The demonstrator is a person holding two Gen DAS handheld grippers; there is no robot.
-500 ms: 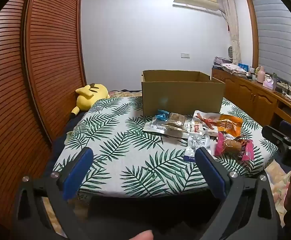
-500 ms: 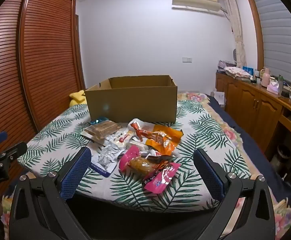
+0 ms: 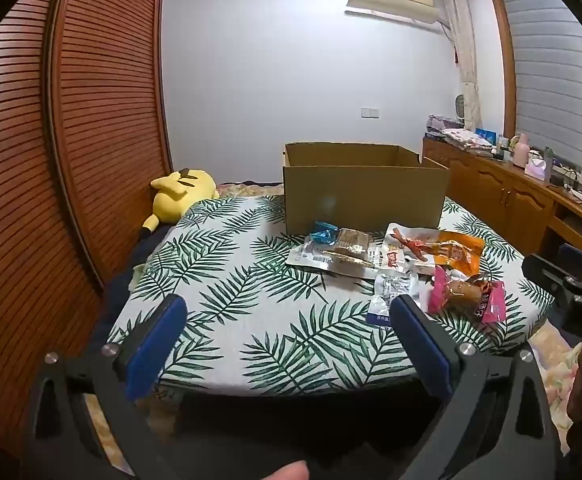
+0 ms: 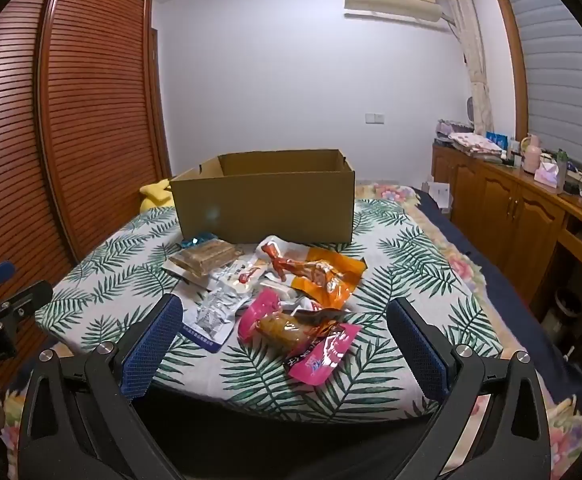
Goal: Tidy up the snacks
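Waiting at the table's far side, open-topped cardboard box ready for filling | snack packets heaped loose before it, none boxed | left gripper, right gripper spread wide, empty, hovering short for a pick.

Box: matt brown cardboard. Snack packets: glossy plastic film, crinkled. Cloth: leaf-print fabric, probably cotton. Wardrobe: slatted varnished wood.
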